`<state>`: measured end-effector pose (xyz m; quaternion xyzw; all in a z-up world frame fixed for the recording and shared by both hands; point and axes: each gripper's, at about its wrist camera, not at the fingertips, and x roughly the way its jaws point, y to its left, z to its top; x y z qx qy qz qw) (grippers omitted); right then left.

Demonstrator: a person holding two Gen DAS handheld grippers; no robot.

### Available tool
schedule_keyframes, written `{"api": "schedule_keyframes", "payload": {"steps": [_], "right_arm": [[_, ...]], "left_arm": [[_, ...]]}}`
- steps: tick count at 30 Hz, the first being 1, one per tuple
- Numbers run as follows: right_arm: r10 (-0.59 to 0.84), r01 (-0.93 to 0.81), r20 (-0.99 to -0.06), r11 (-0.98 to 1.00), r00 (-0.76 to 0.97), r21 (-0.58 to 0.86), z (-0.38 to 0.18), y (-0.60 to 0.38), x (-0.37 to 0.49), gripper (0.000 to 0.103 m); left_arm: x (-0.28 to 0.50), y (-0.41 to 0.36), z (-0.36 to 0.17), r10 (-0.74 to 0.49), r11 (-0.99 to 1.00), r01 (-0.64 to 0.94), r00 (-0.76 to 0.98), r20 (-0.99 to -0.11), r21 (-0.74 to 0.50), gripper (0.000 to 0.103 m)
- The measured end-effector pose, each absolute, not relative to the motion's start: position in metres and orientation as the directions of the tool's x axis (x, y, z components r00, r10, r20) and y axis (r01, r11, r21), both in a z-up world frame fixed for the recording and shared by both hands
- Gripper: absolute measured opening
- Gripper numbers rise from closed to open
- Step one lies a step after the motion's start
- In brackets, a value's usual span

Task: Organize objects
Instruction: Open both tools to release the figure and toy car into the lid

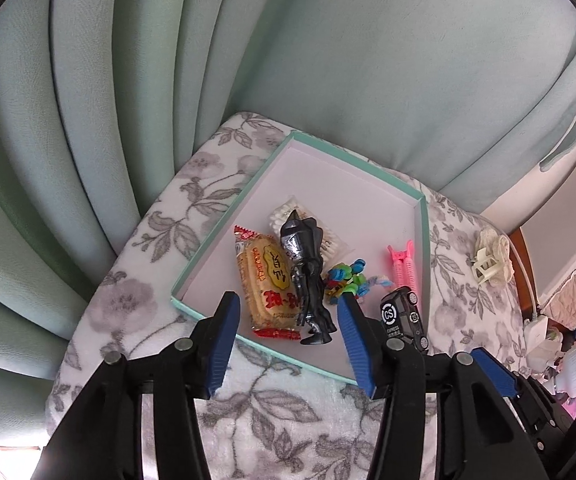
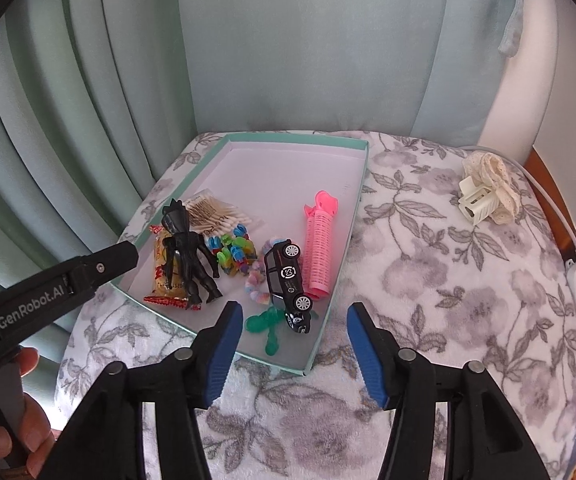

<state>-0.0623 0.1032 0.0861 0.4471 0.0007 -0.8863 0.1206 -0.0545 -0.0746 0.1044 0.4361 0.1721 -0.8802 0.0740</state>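
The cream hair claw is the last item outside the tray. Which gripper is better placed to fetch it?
Probably the right gripper. The cream hair claw lies on the floral blanket right of the tray; the left gripper, also open, faces the tray's left part.

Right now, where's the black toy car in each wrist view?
Left wrist: black toy car lower right of centre, just past the left gripper, beside the pink hair roller.
Right wrist: centre, tipped on its side against the roller.
Shared landmark: teal box holding both.
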Motion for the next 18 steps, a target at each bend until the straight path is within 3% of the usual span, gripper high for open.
{"api": "schedule_keyframes", "payload": {"steps": [5, 9, 12, 16, 18], "right_arm": [[-0.199, 0.2, -0.792, -0.975, -0.576, 0.1, 0.084, 0.107, -0.054, 0.071], [-0.187, 0.185, -0.798, -0.978, -0.573, 0.097, 0.082, 0.112, -0.05, 0.076], [-0.188, 0.173, -0.797, -0.979, -0.573, 0.107, 0.081, 0.116, -0.047, 0.087], [-0.181, 0.164, -0.798, -0.981, -0.575, 0.105, 0.081, 0.12, -0.044, 0.087], [-0.181, 0.159, -0.798, -0.981, -0.575, 0.108, 0.082, 0.122, -0.043, 0.093]], "left_arm": [[-0.047, -0.079, 0.1, -0.019, -0.925, 0.318, -0.587, -0.809, -0.208, 0.066], [-0.042, -0.08, 0.099, -0.04, -0.924, 0.33, -0.581, -0.813, -0.191, 0.071], [-0.039, -0.079, 0.1, -0.046, -0.926, 0.33, -0.582, -0.812, -0.185, 0.077], [-0.037, -0.078, 0.101, -0.065, -0.927, 0.334, -0.588, -0.807, -0.169, 0.083], [-0.035, -0.078, 0.102, -0.067, -0.927, 0.334, -0.596, -0.8, -0.172, 0.087]]}}
